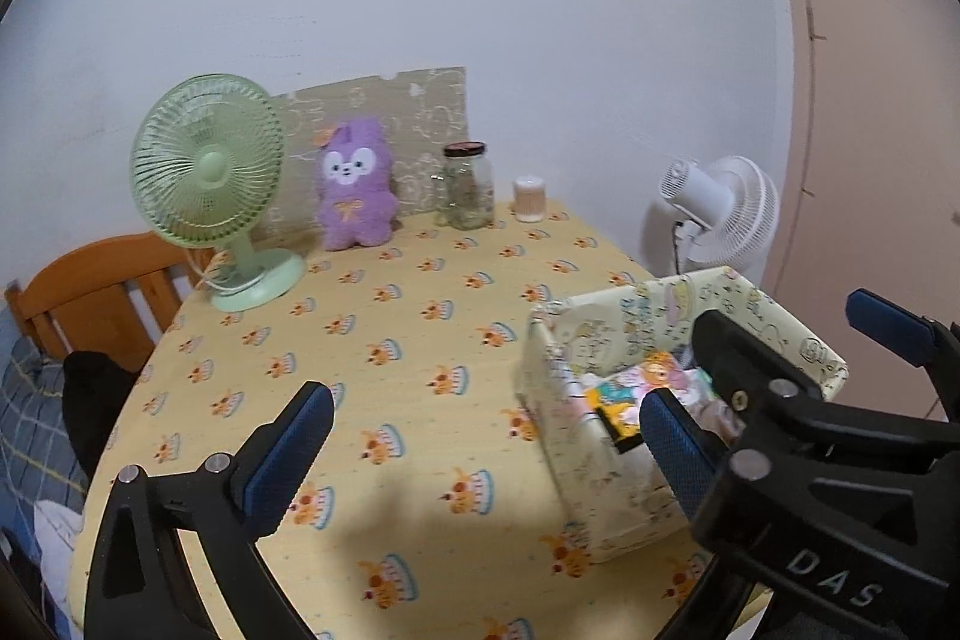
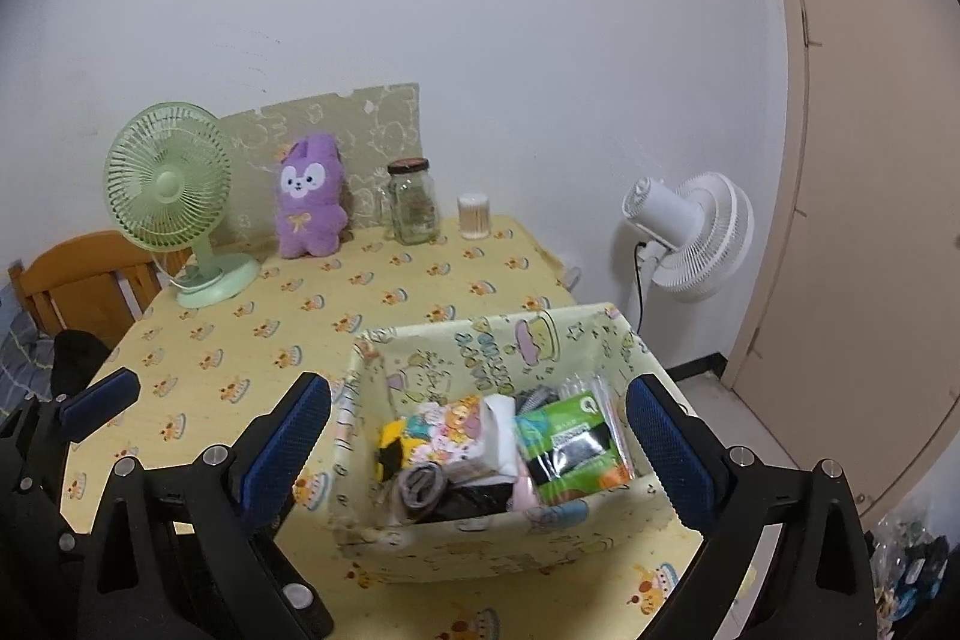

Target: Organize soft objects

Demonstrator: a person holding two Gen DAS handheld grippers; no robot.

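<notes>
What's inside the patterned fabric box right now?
The fabric box holds a green packet, cartoon-print cloth, a grey rolled item and something black. Whatever lies beneath them is covered.

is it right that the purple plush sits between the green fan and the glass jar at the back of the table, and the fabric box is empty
Not quite. The plush does sit between the green fan and the jar at the back of the table, but the box is not empty: the right wrist view shows it holding folded soft items and a green packet.
</notes>
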